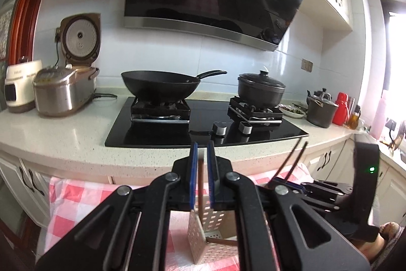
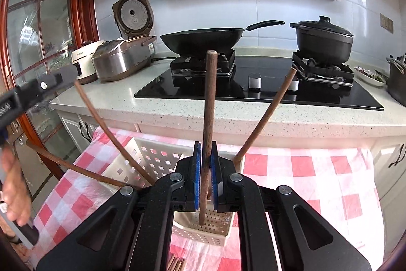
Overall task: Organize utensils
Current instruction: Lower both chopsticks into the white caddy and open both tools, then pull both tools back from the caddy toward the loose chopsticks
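Red and white checked cloth [image 2: 304, 169] covers the table, and a cream plastic holder full of little holes [image 2: 203, 225] stands on it. That holder is the landmark for everything else.

Far to the left of the holder, in the right wrist view, the left hand-held gripper [image 2: 72, 73] is pressed together on the top of a thin brown wooden chopstick [image 2: 109, 131]. This chopstick slants down toward the holder. A person's hand [image 2: 15, 192] grips the handle below. Another brown wooden chopstick [image 2: 76, 169] leans out low to the left of the holder too.

Right above the holder, the right hand-held gripper [image 2: 206, 146] has its blue pads pinching a thicker dark brown wooden stick [image 2: 209, 118]. The stick stands almost straight up, and its lower end sits on the holey floor of the holder.

To the right of the holder, one more brown chopstick [image 2: 266, 116] leans out toward the stove.

Behind the holder, a white speckled stone counter [image 2: 114, 103] carries a black glass stove [image 2: 253, 93]. On the stove sit a black wok with a long handle [image 2: 200, 40] and a black pot with a lid [image 2: 322, 40]. A silver rice cooker with its lid up [image 2: 121, 60] stands on the counter to the left.
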